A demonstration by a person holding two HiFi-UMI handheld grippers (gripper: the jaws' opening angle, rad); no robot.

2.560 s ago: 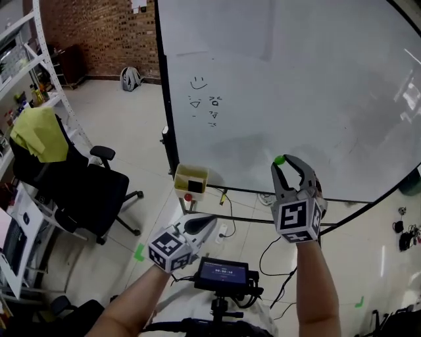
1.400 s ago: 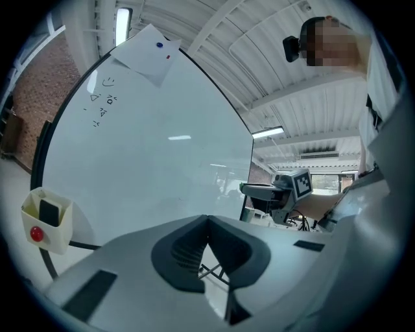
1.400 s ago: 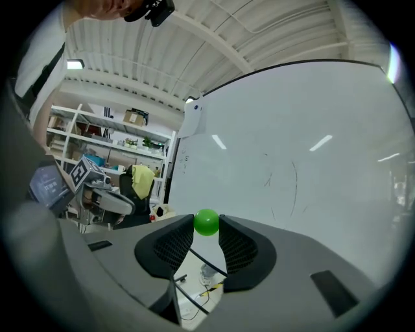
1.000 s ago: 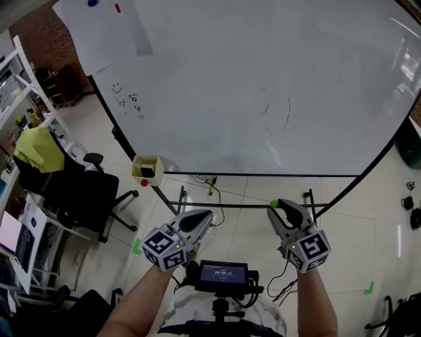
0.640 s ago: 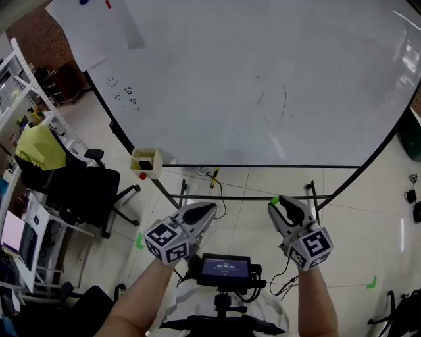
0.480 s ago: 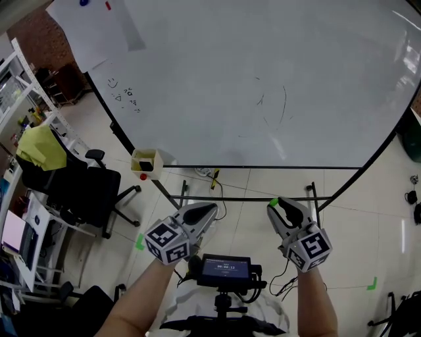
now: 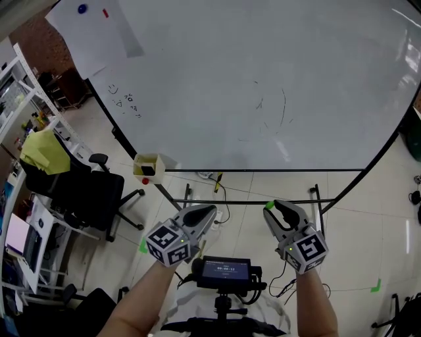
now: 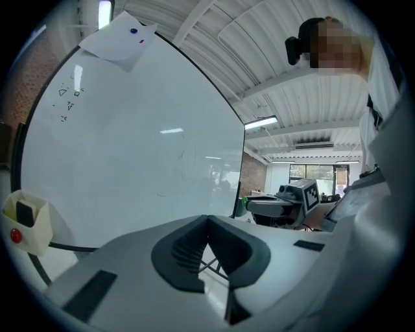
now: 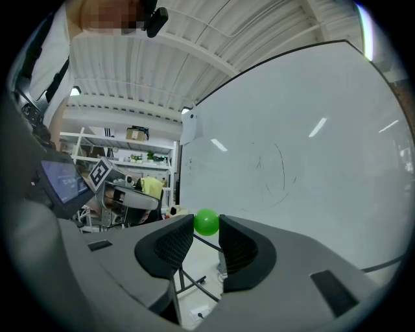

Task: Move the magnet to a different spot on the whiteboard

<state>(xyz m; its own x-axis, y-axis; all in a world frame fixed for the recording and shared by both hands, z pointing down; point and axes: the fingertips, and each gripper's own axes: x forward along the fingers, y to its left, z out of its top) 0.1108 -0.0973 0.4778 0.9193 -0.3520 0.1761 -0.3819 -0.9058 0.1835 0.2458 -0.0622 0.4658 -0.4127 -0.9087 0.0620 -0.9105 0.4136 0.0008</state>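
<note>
A small green ball magnet (image 9: 207, 222) sits pinched between the tips of my right gripper (image 9: 207, 228), which is shut on it. In the head view this gripper (image 7: 272, 207) hangs low at the right, below the bottom edge of the big whiteboard (image 7: 263, 85) and well away from its surface, with the magnet (image 7: 269, 205) showing at its tip. My left gripper (image 7: 209, 212) hangs low at the left, shut with nothing in it; its jaws meet at the tip (image 8: 207, 220). Faint pen marks (image 7: 273, 108) lie mid-board.
A paper sheet (image 7: 92, 33) is pinned at the board's top left by a blue magnet (image 7: 81, 9) and a red one (image 7: 105, 12). A cream holder box (image 7: 149, 168) hangs at the board's lower left. An office chair (image 7: 85, 191) and shelves stand left. A small screen (image 7: 223, 270) sits below.
My right gripper has come down from the board's lower edge with the green magnet still in it. Over the last second the view swung along the board; both grippers barely moved.
</note>
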